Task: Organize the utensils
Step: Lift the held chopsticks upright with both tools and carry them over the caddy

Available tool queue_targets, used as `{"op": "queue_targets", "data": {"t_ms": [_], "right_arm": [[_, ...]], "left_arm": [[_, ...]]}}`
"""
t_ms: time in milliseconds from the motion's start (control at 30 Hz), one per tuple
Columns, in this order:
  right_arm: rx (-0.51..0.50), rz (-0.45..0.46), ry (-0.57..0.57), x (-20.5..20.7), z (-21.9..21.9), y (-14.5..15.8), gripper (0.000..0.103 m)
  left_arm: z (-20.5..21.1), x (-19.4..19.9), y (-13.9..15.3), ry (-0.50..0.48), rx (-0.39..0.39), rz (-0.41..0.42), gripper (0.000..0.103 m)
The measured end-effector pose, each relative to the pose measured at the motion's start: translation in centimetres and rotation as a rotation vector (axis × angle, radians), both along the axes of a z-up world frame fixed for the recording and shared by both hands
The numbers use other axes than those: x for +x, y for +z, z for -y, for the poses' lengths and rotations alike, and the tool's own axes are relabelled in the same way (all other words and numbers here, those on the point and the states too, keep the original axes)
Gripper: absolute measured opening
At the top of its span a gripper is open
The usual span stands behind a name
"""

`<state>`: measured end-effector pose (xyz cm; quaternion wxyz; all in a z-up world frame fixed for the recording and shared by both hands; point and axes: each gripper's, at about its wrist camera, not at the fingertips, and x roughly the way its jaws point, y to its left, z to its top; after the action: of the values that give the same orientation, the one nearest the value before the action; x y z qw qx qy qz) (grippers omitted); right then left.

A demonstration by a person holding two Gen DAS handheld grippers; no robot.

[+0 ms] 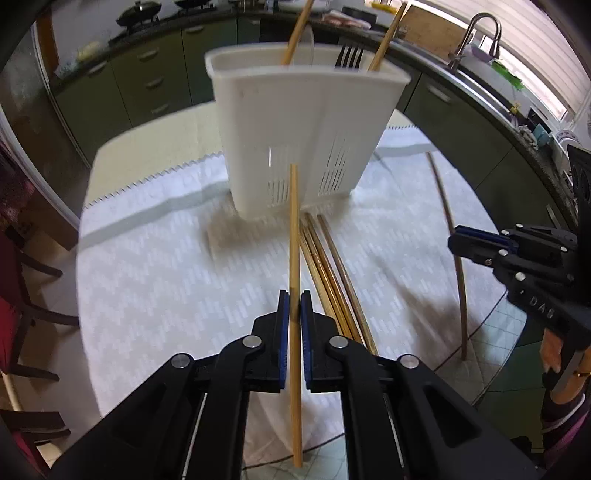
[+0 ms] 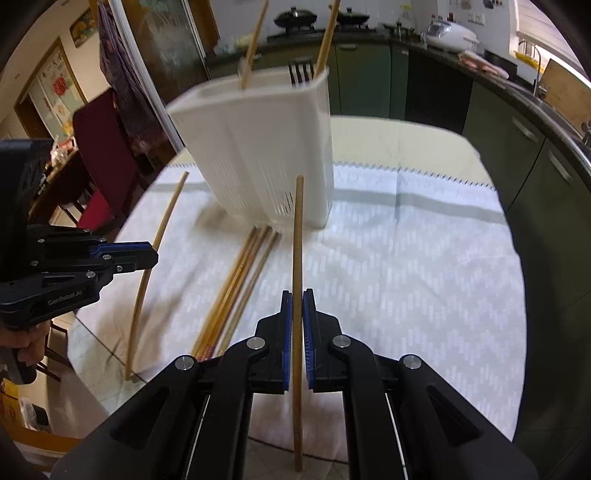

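Observation:
A white slotted utensil holder (image 1: 295,125) stands on the cloth-covered table; it also shows in the right wrist view (image 2: 258,147). Two chopsticks and a dark fork (image 1: 349,57) stick out of it. My left gripper (image 1: 294,306) is shut on a light chopstick (image 1: 294,240), held above the table pointing at the holder. My right gripper (image 2: 297,306) is shut on a darker chopstick (image 2: 297,240), also pointing at the holder. Several loose chopsticks (image 1: 332,273) lie on the cloth in front of the holder (image 2: 236,280). One more chopstick (image 1: 452,240) lies apart.
A white patterned cloth (image 1: 166,258) covers the round table. Green kitchen cabinets (image 1: 155,81) and a counter with a sink tap (image 1: 476,33) curve behind. Dark red chairs (image 2: 99,155) stand beside the table. The table's edge (image 1: 480,380) is near, with tiled floor below.

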<state>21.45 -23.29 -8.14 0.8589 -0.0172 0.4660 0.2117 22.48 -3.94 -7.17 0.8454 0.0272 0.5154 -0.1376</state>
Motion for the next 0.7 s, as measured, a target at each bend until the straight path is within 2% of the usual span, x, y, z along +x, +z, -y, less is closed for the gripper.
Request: {"op": "queue_targets", "data": {"t_ms": [200,700], "right_arm": [[0.045,0.049,0.005,-1.5,0.7,2.5,0.007],[0.1,0.146,0.02,-4.2,1.5,6.3,0.007]], "left_arm": [[0.0,-1.6,2.1,-0.016,-0.006,0.054,0.006],[-0.4,-4.4,6.1,-0.028,-0.026,0.155,0.006]]}}
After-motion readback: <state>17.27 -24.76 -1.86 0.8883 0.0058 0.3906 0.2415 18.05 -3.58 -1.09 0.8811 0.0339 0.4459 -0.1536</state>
